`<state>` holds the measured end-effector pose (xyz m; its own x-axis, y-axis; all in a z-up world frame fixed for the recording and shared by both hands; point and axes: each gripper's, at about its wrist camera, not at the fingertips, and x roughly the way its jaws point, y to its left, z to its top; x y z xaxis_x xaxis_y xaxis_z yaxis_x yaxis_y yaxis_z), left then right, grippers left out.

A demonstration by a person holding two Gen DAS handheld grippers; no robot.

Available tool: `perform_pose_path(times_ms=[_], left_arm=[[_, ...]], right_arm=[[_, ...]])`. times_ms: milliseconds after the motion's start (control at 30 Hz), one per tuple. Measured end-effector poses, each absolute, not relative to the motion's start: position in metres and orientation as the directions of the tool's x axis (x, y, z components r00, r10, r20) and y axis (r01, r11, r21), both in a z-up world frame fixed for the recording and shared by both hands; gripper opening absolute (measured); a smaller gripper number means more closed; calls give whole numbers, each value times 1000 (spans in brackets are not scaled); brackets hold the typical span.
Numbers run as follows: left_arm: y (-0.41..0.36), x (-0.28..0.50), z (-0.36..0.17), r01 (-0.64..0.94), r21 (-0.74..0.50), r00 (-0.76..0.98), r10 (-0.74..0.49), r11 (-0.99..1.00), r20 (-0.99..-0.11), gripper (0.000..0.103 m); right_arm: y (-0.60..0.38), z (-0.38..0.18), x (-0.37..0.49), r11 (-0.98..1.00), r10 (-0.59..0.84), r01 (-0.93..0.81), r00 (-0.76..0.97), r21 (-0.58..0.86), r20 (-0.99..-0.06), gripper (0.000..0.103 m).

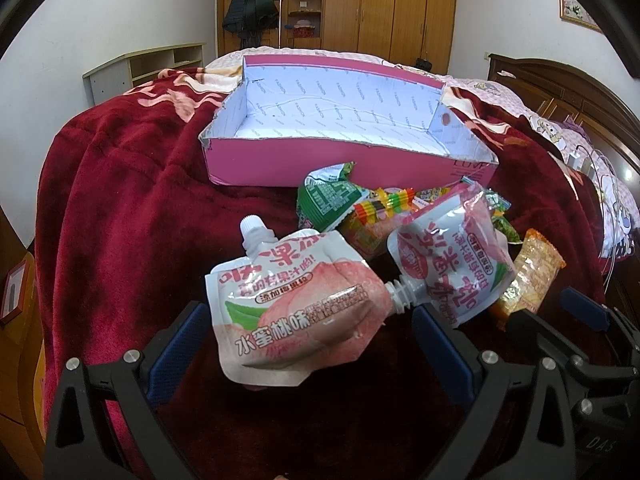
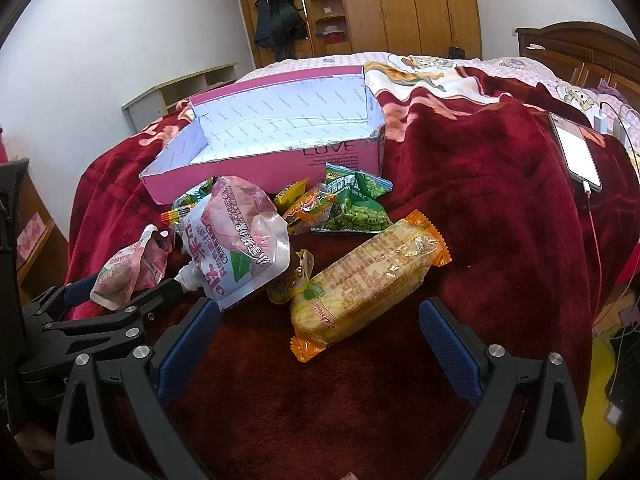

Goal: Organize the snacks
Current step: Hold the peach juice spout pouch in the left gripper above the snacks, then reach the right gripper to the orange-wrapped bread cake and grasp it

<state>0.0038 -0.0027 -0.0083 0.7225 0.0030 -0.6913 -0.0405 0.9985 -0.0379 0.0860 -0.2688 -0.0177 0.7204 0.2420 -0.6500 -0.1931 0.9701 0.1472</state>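
A pink cardboard box (image 1: 320, 160) with a white lining stands open on the red blanket; it also shows in the right wrist view (image 2: 256, 176). In front of it lies a pile of snacks: two peach jelly pouches (image 1: 296, 312) (image 1: 452, 264), a green pack (image 1: 328, 200), a green pea bag (image 2: 356, 208) and an orange-edged cracker pack (image 2: 372, 284). My left gripper (image 1: 308, 344) is open with the nearer peach pouch between its fingers. My right gripper (image 2: 320, 340) is open just before the cracker pack.
A phone (image 2: 576, 152) on a charging cable lies on the blanket at the right. A wooden headboard (image 1: 560, 92) and wardrobes (image 2: 400, 4) stand behind the bed. A low shelf (image 1: 148, 68) is at the left wall.
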Motion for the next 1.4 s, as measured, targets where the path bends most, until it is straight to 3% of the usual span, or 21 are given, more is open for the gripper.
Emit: perform_pose_path(times_ms=[767,1267,1400], left_arm=[[5,5,-2,-50,-66,733,-8,997,-681,103],[34,5,16,-50,-116,741,-41,992,-670,103],[39,1,16,-46,-104,741,-36,994,-671,103]], right_arm=[[-276,-10,91,966,258,-205,711,158,-655,102],[-286,-18,107,967,253,-188,646,172,-720,102],[-285,-23,115,962,272,-191,623,195,-733,95]])
